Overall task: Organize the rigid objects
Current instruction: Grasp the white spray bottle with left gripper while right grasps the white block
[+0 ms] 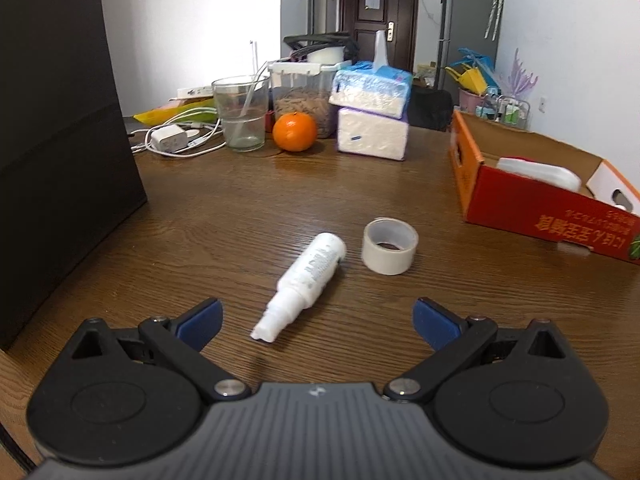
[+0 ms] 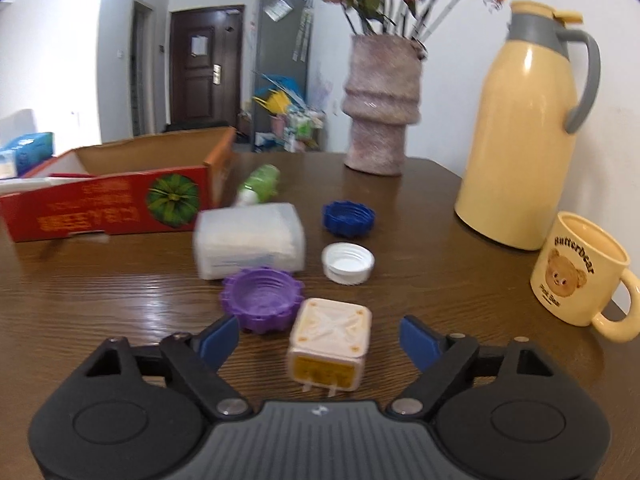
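Brown wood-grain worktop [image 1: 240, 208] fills both my views, with an orange cardboard box [image 1: 532, 200] at its side. My left claw [image 1: 318, 318] is spread wide, gripping nothing; a white spray bottle [image 1: 304, 280] lies on its side just ahead, between the pads, with a tape roll [image 1: 390, 246] nearby. My right claw [image 2: 320, 338] stands released around a cream plug adapter [image 2: 330, 340], pads clear of it, beside a purple cap [image 2: 260, 300].
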Demonstrator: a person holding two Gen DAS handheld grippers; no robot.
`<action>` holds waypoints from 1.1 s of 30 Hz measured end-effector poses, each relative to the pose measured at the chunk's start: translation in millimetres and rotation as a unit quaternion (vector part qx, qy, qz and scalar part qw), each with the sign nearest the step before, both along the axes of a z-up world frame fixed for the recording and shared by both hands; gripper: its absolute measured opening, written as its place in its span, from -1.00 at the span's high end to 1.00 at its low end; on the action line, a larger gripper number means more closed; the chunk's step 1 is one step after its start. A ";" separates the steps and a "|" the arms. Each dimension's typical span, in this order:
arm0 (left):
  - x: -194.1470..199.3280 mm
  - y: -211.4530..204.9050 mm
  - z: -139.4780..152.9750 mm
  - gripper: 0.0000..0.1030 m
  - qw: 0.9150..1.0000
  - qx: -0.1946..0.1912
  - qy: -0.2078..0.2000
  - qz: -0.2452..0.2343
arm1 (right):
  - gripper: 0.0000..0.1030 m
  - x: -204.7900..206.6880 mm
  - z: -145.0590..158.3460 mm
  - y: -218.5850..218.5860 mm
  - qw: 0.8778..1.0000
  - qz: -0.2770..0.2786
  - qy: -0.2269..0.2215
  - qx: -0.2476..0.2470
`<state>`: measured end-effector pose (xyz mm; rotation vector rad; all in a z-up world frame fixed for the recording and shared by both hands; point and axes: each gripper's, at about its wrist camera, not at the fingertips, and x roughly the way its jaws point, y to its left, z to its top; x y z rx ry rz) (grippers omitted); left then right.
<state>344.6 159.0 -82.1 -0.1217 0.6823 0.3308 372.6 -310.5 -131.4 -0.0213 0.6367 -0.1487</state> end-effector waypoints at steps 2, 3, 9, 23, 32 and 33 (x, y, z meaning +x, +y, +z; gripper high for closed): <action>3.9 4.9 -2.5 -1.00 1.000 -0.001 0.003 0.003 | -0.47 7.5 -5.0 -6.4 1.000 -0.009 0.013 0.005; 5.9 7.2 -3.6 -1.00 1.000 -0.002 0.004 0.004 | -0.45 11.5 -8.0 -9.7 1.000 -0.012 0.021 0.010; 21.8 17.6 -12.2 -1.00 1.000 -0.001 0.010 0.008 | 0.26 14.9 -12.0 -19.8 0.999 -0.021 0.015 0.039; 56.4 23.3 -28.1 -0.86 1.000 0.010 0.020 0.014 | 0.26 12.8 -11.4 -24.3 0.998 -0.046 0.004 0.041; 56.3 16.0 -29.7 0.22 1.000 0.004 0.015 -0.017 | 0.26 11.8 -11.3 -23.8 0.998 -0.051 0.008 0.044; 55.4 15.6 -29.3 0.33 1.000 0.002 0.013 -0.021 | 0.26 11.6 -11.3 -23.3 0.998 -0.051 0.008 0.044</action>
